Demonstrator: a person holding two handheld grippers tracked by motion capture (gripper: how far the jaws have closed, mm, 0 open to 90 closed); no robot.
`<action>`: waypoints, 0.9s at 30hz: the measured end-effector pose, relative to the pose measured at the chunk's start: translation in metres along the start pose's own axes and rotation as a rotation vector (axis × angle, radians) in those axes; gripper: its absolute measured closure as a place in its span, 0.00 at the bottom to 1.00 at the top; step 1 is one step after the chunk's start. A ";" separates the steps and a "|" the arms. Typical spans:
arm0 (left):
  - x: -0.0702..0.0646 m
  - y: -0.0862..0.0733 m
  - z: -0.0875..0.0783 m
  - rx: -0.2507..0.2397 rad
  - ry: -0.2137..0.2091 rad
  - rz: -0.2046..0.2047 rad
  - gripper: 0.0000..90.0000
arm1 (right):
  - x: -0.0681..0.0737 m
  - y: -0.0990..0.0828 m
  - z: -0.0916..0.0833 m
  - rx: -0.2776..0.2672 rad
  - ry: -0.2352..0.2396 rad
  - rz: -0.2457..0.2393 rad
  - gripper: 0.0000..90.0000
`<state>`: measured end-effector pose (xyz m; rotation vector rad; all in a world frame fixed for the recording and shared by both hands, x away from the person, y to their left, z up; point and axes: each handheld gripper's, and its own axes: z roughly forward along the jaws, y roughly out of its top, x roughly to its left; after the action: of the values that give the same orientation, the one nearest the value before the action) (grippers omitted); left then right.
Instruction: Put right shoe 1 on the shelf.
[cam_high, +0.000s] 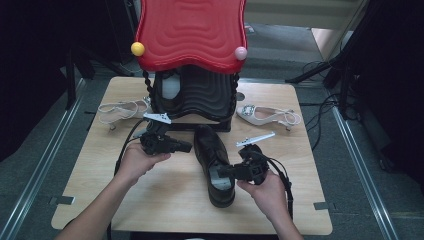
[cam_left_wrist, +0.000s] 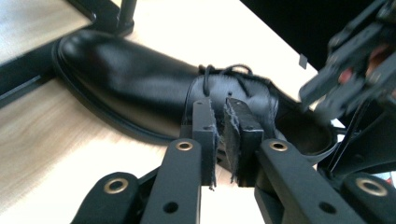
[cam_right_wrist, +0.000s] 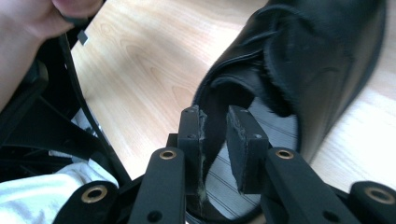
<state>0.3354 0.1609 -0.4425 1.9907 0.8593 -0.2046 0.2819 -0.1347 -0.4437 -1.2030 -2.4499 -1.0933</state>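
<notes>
One black shoe (cam_high: 214, 162) — two pale sandals (cam_high: 120, 111) — two grippers (cam_high: 186, 146).

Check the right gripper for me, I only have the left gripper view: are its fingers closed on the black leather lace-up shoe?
Observer: No. The right gripper has its fingers apart over the heel opening of the black leather lace-up shoe, pressing on nothing.
Operator: Any other footwear on the table?
Observer: Yes. The left pale slingback sandal and the right pale slingback sandal lie on either side of a stand, both apart from the shoe.
Operator: What stand?
Observer: A black stand with a red wavy plastic top, at the far edge of the light wooden table. The shoe's toe points at it.
</notes>
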 end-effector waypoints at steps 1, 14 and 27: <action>-0.001 0.003 -0.002 0.005 -0.004 0.005 0.91 | 0.001 0.001 0.003 0.008 0.001 0.004 0.81; -0.009 0.043 -0.025 0.001 0.002 0.064 0.98 | 0.010 0.015 0.041 0.093 -0.037 0.022 0.72; -0.015 0.078 -0.059 -0.044 0.006 0.097 0.99 | 0.011 0.016 0.069 0.166 -0.104 0.002 0.73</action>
<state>0.3634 0.1763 -0.3490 1.9868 0.7635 -0.1227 0.2966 -0.0737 -0.4790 -1.2390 -2.5566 -0.8274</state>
